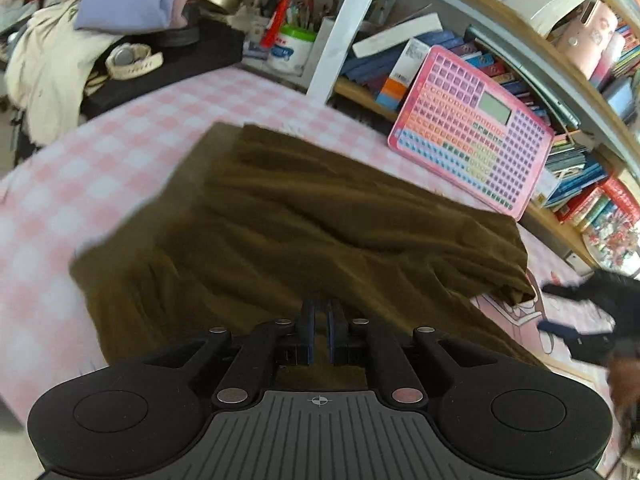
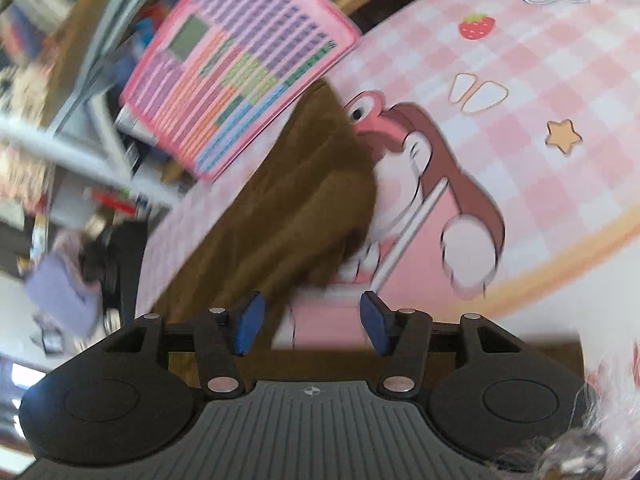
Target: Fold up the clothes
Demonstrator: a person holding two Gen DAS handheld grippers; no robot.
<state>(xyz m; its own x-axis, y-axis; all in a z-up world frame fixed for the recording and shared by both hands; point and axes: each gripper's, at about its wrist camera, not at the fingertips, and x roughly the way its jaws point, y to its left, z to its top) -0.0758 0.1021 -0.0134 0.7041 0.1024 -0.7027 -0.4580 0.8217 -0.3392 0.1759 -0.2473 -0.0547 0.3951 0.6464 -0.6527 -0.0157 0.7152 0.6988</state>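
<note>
Where pinched, brown cloth (hidden).

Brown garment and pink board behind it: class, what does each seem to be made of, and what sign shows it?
Brown garment: soft matte woven or knit cloth, likely; it lies in loose wrinkles and bunches at the left tool.
Pink board: rigid plastic, probably; smooth, flat, standing on edge, with a grid of keys and a small screen.

Each matte black plastic tool has blue finger pads, silver pivot screws, ribbed grey base and a crosshair mark.
</note>
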